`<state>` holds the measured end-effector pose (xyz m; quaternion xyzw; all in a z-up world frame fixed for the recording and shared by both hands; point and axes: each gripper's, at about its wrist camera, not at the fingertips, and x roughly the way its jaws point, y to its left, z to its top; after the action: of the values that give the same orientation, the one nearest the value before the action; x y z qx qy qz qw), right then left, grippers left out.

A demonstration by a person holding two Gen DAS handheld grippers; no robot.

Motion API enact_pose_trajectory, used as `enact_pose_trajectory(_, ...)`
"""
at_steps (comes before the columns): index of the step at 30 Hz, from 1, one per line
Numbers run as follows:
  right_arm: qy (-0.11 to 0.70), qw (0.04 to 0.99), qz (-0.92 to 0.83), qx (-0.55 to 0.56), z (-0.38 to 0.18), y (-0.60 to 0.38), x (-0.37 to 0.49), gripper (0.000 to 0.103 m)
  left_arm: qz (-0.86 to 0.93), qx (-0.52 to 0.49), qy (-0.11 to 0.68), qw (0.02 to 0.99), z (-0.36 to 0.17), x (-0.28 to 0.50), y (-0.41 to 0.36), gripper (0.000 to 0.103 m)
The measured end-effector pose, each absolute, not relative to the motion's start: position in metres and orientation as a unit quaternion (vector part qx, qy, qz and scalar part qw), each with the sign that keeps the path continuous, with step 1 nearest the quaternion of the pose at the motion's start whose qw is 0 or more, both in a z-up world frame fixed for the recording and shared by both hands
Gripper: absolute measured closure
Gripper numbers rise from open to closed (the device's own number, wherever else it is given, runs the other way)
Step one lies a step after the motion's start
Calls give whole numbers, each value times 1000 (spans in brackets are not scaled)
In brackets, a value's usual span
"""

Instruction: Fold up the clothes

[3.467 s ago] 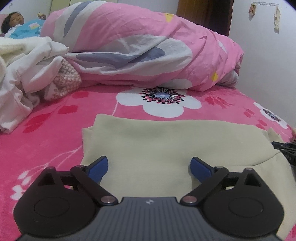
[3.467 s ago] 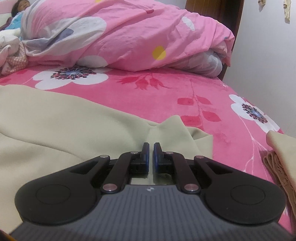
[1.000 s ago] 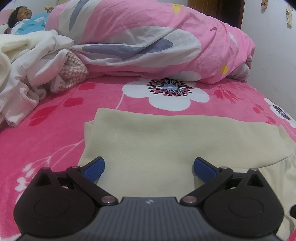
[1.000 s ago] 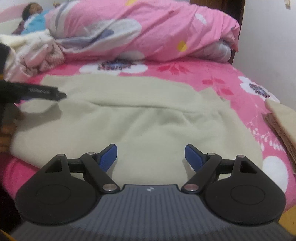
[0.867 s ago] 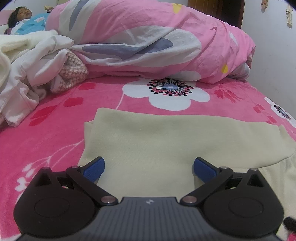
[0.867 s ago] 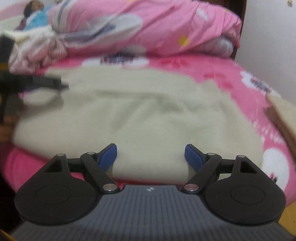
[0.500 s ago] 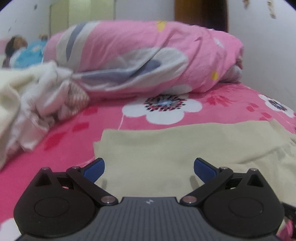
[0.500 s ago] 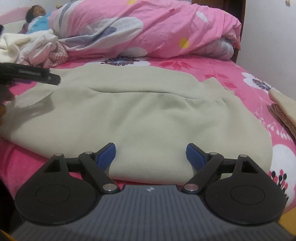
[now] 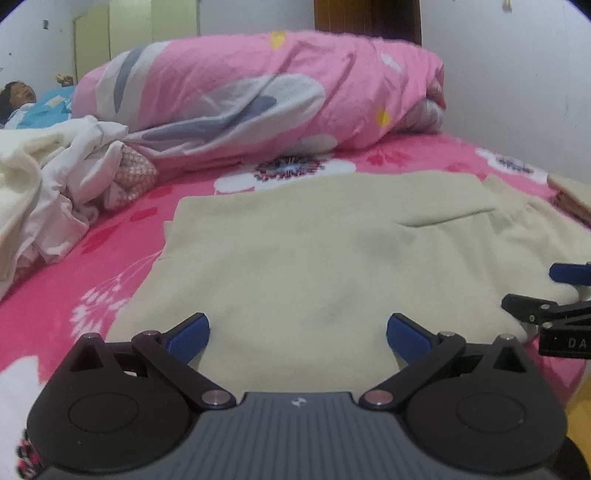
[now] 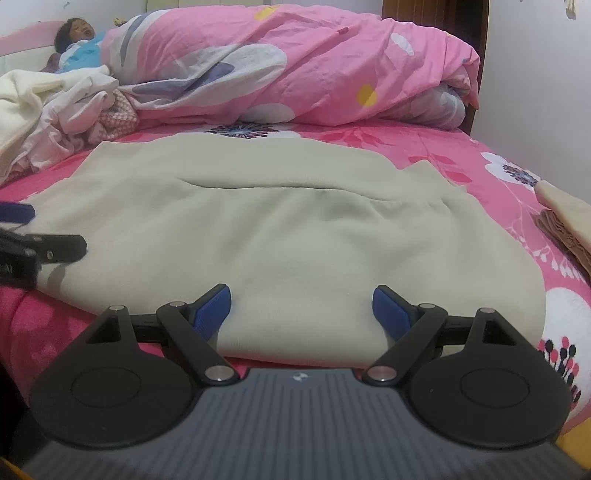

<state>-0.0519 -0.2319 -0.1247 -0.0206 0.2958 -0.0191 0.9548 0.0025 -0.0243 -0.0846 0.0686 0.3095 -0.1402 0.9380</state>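
A cream garment (image 9: 317, 251) (image 10: 280, 229) lies flat on the pink flowered bed, folded over once with a fold edge running across its middle. My left gripper (image 9: 297, 334) stands open above the garment's near left edge, nothing between its blue pads. My right gripper (image 10: 302, 306) is open too, low over the near edge of the garment. In the left wrist view the right gripper's fingers (image 9: 569, 275) show at the right edge. The left gripper's fingers (image 10: 55, 248) reach in from the left in the right wrist view.
A rolled pink quilt (image 9: 266, 96) (image 10: 295, 62) fills the back of the bed. A heap of white and pink clothes (image 9: 55, 184) (image 10: 62, 110) lies at the left. Folded cream and brown clothes (image 10: 565, 221) are stacked at the right edge. A person (image 10: 75, 33) lies at the far left.
Both grippers have pulled back toward the near edge of the bed and lowered. The right gripper, shut 3.5 s ago, has been open for the last second. The garment lies still.
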Motion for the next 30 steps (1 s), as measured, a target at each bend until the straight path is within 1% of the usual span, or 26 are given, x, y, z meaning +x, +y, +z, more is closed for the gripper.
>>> enact_pose_trajectory(13, 299, 954, -31, -20, -124, -229, -51, 18, -150, 40, 300, 941, -102, -3, -11, 0)
enact_pose_trajectory(16, 299, 953, -31, -20, -123, -229, -51, 18, -140, 19, 303, 942, -101, -5, 1, 0)
enact_pose_trajectory(21, 299, 954, -30, -18, -123, -230, -51, 18, -136, -49, 324, 935, -104, 2, 35, 0)
enact_pose_trajectory(23, 297, 954, -30, -12, -120, -231, -52, 18, -137, -54, 325, 934, -105, 3, 37, 0)
enact_pose_trajectory(24, 292, 956, -30, -10, -115, -230, -54, 20, -137, -54, 325, 934, -105, 3, 38, 0)
enact_pose_trajectory(27, 257, 967, -5, -6, -100, -220, -64, 20, -135, -47, 322, 936, -107, 3, 36, 0)
enact_pose_trajectory(30, 246, 967, 51, -42, -99, -206, -66, 20, -134, -43, 321, 936, -107, 3, 35, 0)
